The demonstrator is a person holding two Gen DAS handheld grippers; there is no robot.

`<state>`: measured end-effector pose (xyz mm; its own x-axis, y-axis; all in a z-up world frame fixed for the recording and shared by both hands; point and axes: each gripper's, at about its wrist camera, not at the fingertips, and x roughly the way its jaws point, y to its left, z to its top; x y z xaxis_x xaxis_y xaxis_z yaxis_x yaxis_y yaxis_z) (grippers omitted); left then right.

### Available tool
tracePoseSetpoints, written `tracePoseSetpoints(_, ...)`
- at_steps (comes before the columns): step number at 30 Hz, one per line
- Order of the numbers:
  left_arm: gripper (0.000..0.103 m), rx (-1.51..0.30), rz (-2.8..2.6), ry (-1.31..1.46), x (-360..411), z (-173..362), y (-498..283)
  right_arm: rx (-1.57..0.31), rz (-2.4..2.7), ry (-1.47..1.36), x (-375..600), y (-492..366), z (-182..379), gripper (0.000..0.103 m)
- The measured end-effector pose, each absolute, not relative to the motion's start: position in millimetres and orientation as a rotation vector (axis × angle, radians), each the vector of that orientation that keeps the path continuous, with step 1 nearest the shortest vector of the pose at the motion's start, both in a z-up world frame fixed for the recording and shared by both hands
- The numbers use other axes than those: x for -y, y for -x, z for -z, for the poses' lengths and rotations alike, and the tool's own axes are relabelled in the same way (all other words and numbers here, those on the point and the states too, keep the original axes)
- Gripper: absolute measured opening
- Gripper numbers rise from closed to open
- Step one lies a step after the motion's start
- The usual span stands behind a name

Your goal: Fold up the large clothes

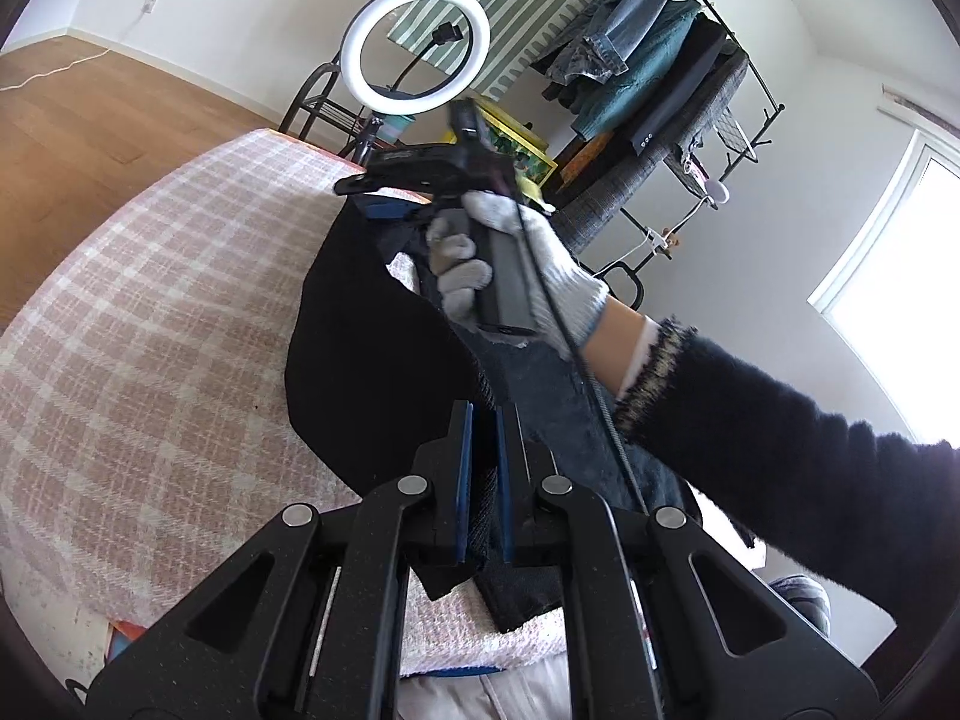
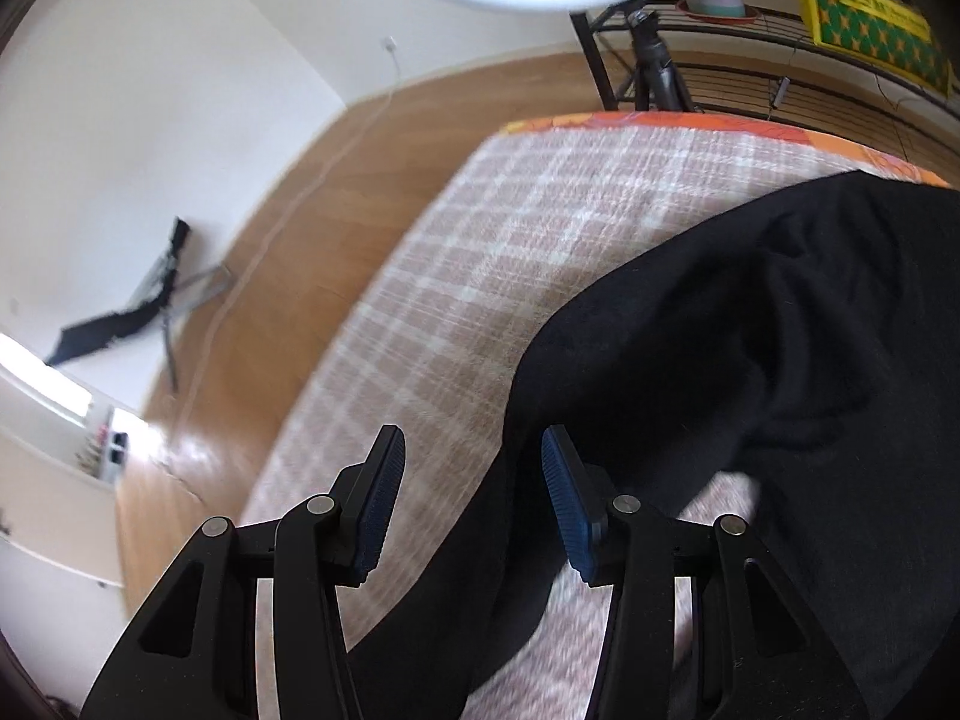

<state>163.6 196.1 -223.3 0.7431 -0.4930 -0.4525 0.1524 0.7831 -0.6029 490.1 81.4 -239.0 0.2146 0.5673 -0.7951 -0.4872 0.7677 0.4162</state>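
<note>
- Two hand-held grippers work over a table covered by a pink-and-white plaid cloth (image 1: 150, 312).
- Left gripper (image 1: 483, 438): jaws closed on a fold of dark grey fabric, part of the black garment (image 1: 372, 372); the pinched strip runs up and away from the blue pads (image 1: 463, 480) toward the other hand.
- Right gripper (image 2: 471, 501): jaws partly apart; an edge of the black garment lies below and between the fingers, with neither pad seen pressing on it. In the left wrist view it is held by a hand in a white knit glove (image 1: 528, 264), with a dark fuzzy sleeve (image 1: 780, 444) behind.
- Black garment: spread on the plaid cloth, reaching the table's far edge in the right wrist view.
- Background: ring light (image 1: 415, 43) on a stand; clothes rack (image 1: 654, 60) hung with denim and teal items; wooden floor (image 1: 78, 138).
</note>
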Motion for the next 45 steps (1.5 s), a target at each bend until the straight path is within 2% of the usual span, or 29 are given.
tracePoseSetpoints(2,0.005,-0.645,0.374,0.564,-195,223,-162,-1.135,-0.7,-0.009,-89,-489,242,0.042)
tracePoseSetpoints(3,0.005,-0.645,0.376,0.559,-195,223,-161,-1.139,-0.699,0.014,-92,-489,244,0.028)
tracePoseSetpoints(4,0.005,-0.645,0.378,0.557,-194,223,-160,-1.148,-0.698,0.034,-96,-493,247,0.019)
tracePoseSetpoints(5,0.005,-0.645,0.38,0.555,-194,223,-159,-1.153,-0.691,0.047,-96,-494,249,0.003)
tracePoseSetpoints(6,0.005,-0.647,0.38,0.552,-193,223,-159,-1.151,-0.68,0.06,-93,-495,250,0.002)
tracePoseSetpoints(14,0.005,-0.663,0.448,0.463,-160,219,-161,-1.035,-0.654,0.044,-53,-504,202,0.001)
tracePoseSetpoints(19,0.005,-0.711,0.522,0.388,-127,221,-172,-0.996,-0.631,0.0,5,-506,180,0.001)
tracePoseSetpoints(25,0.005,-0.796,0.597,0.297,-89,233,-182,-1.075,-0.542,-0.132,80,-508,220,0.001)
tracePoseSetpoints(32,0.005,-0.871,0.649,0.205,-53,243,-185,-1.12,-0.496,-0.071,97,-500,256,0.001)
tracePoseSetpoints(34,0.005,-0.888,0.665,0.21,-52,245,-181,-1.109,-0.504,-0.047,94,-496,255,0.002)
tracePoseSetpoints(38,0.005,-0.892,0.648,0.182,-60,244,-161,-1.08,-0.476,-0.007,103,-488,240,0.009)
tracePoseSetpoints(45,0.005,-0.947,0.507,0.372,-101,266,-154,-1.018,-0.539,-0.097,146,-439,195,0.01)
